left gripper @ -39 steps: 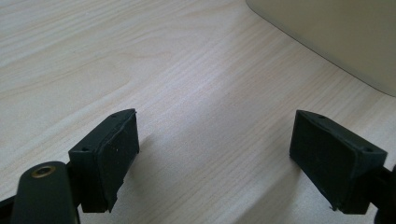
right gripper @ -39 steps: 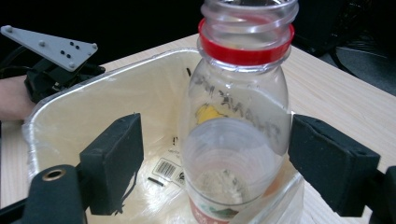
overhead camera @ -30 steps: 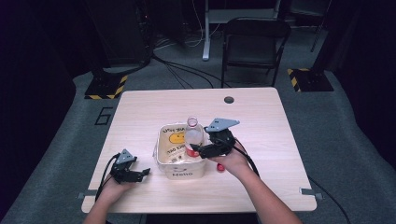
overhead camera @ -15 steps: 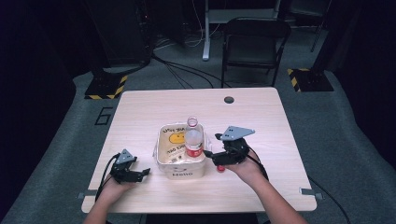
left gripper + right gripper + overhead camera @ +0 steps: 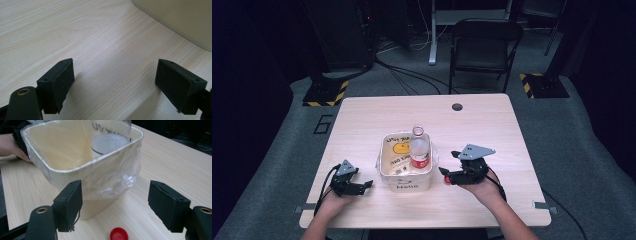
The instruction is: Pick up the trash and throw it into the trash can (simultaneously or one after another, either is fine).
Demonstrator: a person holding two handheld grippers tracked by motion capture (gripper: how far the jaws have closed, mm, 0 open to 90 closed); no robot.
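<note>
A clear plastic bottle (image 5: pixel 419 150) with a red label and no cap stands upright in a cream bin (image 5: pixel 404 186) lined with a clear plastic bag. In the right gripper view the bottle (image 5: pixel 110 137) rises inside the bin (image 5: pixel 62 152). A red cap (image 5: pixel 119 234) lies on the table just below the jaws. My right gripper (image 5: pixel 447 175) sits low beside the bin's right side, open; its jaws have just been closing with nothing pressed between them (image 5: pixel 116 191). My left gripper (image 5: pixel 366 185) rests open on the table left of the bin, empty (image 5: pixel 115 67).
The light wooden table (image 5: pixel 492 125) has a round cable hole (image 5: pixel 457 106) near its far edge. A black chair (image 5: pixel 484 50) and cables stand on the floor beyond the table. The bin's corner (image 5: pixel 180 20) lies close ahead of the left jaws.
My right gripper has drawn away from the bottle, moving right and down to the table beside the bin. The bottle stays standing in the bin. The left gripper has not moved.
</note>
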